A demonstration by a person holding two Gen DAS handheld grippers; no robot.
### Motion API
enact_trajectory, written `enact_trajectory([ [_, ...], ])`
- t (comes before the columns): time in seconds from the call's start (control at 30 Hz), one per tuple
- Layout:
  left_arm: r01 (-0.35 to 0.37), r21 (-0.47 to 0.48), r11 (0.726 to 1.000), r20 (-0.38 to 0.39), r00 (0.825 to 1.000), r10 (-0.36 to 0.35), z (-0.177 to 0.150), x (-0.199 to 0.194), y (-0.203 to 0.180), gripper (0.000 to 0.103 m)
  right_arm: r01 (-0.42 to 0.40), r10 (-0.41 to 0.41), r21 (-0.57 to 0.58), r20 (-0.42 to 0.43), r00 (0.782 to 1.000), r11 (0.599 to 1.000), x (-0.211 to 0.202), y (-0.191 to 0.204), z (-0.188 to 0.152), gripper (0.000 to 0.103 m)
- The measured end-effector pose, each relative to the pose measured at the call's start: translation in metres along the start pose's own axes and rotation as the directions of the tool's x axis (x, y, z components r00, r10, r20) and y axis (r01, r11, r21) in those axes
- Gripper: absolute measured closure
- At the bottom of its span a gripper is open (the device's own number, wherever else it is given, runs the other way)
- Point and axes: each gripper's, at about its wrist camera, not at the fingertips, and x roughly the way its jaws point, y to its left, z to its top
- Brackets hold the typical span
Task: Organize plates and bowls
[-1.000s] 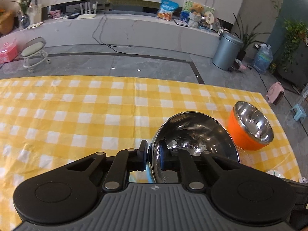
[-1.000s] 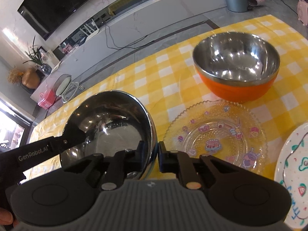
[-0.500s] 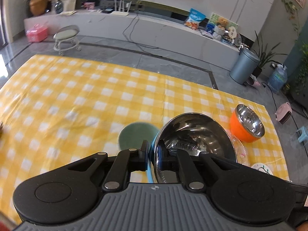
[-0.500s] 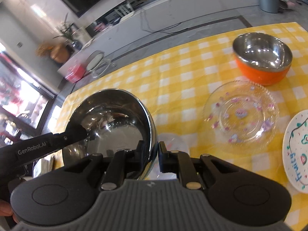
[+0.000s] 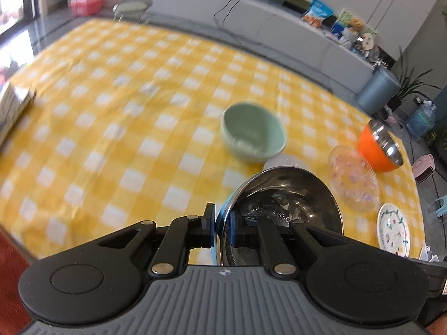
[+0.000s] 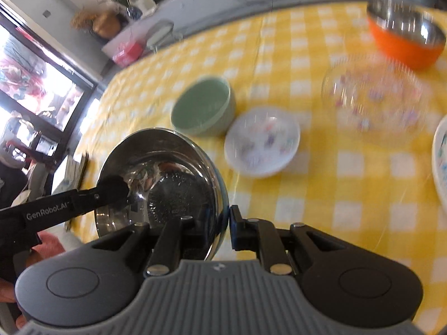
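Here, at the far left of the right wrist view, the left gripper [image 6: 123,192] reaches in from the edge, its fingers clenched on the left rim of the steel bowl [image 6: 159,178], with one fingertip inside the shiny hollow. The same grip shows in the left wrist view, where the left gripper [image 5: 223,227] pinches the rim of the steel bowl [image 5: 287,192] between its two pads, a blue outer skin showing at the edge. The bowl hangs above the yellow checked tablecloth [image 5: 117,128], carried from both sides and tilted so that its mouth faces the cameras. Next to the right, the right gripper [image 6: 225,230] is clamped on the opposite rim, one finger inside and one outside. Beyond the bowl, on the cloth, stands a green bowl [image 6: 202,109], and just beside it to the right a small white dish [image 6: 262,141] with coloured marks. Further right lies a clear glass plate [image 6: 371,97], blurred, and behind it an orange bowl [image 6: 405,36] with a steel lining. At the right edge, a white painted plate [image 6: 440,153] is cut off by the frame.
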Motion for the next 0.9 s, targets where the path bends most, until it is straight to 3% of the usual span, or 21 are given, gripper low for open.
enact_trajectory([
  [0.2,0.01,-0.04,0.999,-0.036,0.999,-0.012,-0.016,0.012,0.02,0.093,0.005,-0.004,0.014,-0.047,0.999,1.0,0.015,0.0,-0.011,0.091],
  [0.57,0.013,-0.058,0.998,-0.074,0.997,-0.017,-0.015,0.028,0.028,0.093,0.0,0.006,0.058,-0.094,0.996,0.998,0.029,-0.008,-0.012,0.088],
  [0.87,-0.02,-0.035,0.999,-0.1,0.995,0.016,-0.011,0.037,0.025,0.091,-0.015,0.019,0.038,-0.102,0.995,0.999,0.028,-0.004,-0.013,0.079],
  [0.9,-0.026,-0.018,0.999,-0.098,0.995,0.024,-0.011,0.037,0.023,0.086,-0.008,0.01,0.028,-0.099,0.995,1.0,0.028,-0.002,-0.013,0.073],
])
